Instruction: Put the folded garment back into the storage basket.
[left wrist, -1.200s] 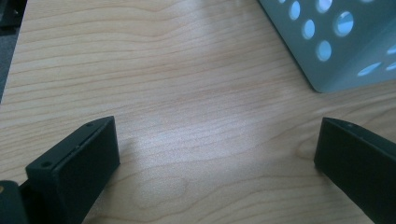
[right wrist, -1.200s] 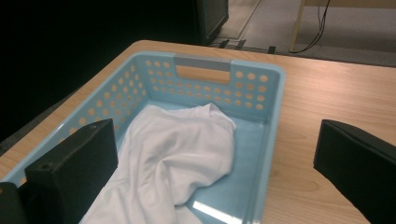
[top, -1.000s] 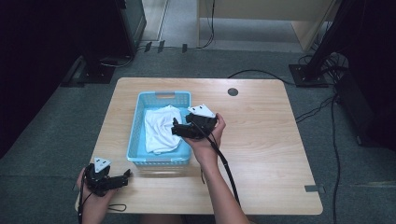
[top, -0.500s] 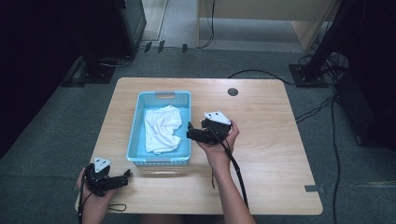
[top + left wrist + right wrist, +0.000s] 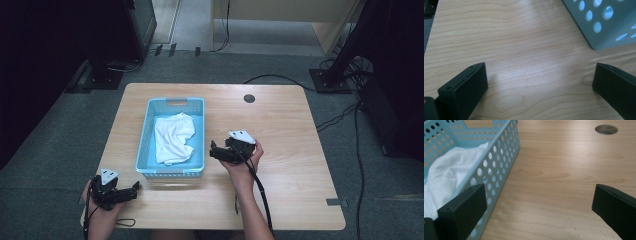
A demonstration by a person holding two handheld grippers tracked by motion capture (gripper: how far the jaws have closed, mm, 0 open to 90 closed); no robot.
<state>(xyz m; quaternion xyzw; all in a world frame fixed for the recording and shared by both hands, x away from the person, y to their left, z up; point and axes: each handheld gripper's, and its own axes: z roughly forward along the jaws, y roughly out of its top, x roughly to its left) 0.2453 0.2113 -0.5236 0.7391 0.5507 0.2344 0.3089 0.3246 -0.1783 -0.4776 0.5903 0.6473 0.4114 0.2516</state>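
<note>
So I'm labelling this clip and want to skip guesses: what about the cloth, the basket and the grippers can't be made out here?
- White cloth: its underside and what kind of garment it is; bunched in the high view, cut off by the blue basket wall in the right gripper view.
- Basket floor: covered by the cloth.
- Left gripper and right gripper: jaw tips cut off by the bottom edge.

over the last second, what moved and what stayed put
The right gripper drew back out of the basket, toward the person and to the basket's right, and now hovers over bare table, jaws open and empty. The white cloth stayed in the basket. The left gripper kept its place at the near left corner, open.
</note>
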